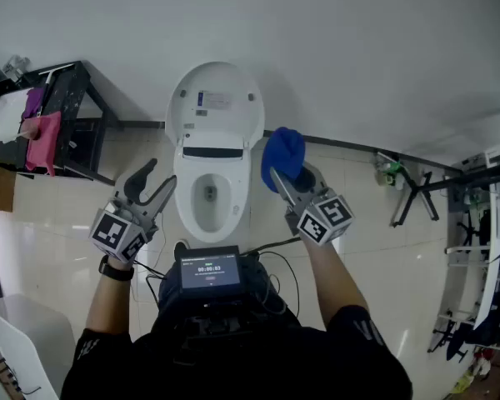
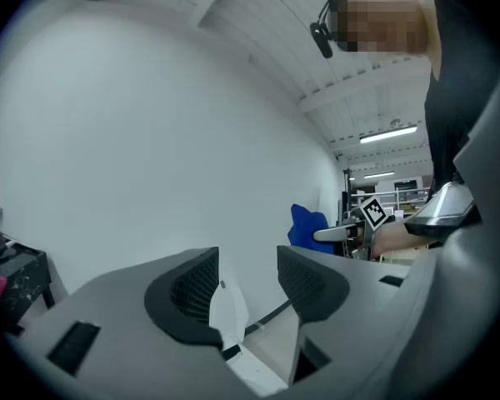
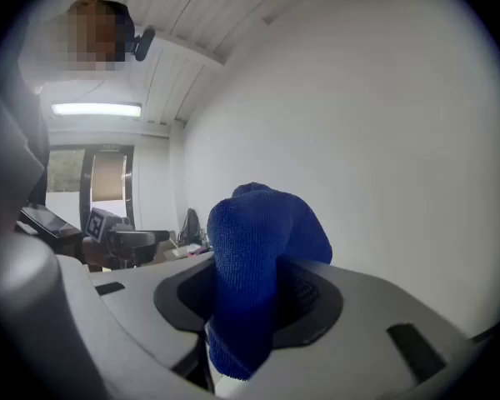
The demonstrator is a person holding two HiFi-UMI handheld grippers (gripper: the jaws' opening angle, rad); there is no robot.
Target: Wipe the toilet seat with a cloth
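A white toilet (image 1: pixel 210 192) stands against the wall with its lid (image 1: pixel 215 107) raised. My right gripper (image 1: pixel 285 177) hovers to the right of the bowl, shut on a blue cloth (image 1: pixel 282 154); in the right gripper view the cloth (image 3: pixel 254 265) fills the space between the jaws. My left gripper (image 1: pixel 148 187) hangs to the left of the bowl, open and empty. In the left gripper view its fingers (image 2: pixel 187 294) stand apart, with the toilet lid (image 2: pixel 227 313) visible between them and the blue cloth (image 2: pixel 307 226) farther right.
A black rack (image 1: pixel 60 119) with a pink cloth (image 1: pixel 43 140) stands at the left by the wall. A device with a screen (image 1: pixel 209 273) hangs on the person's chest. Stands and shelving (image 1: pixel 475 248) crowd the right side. A white bin (image 1: pixel 25 340) sits at the lower left.
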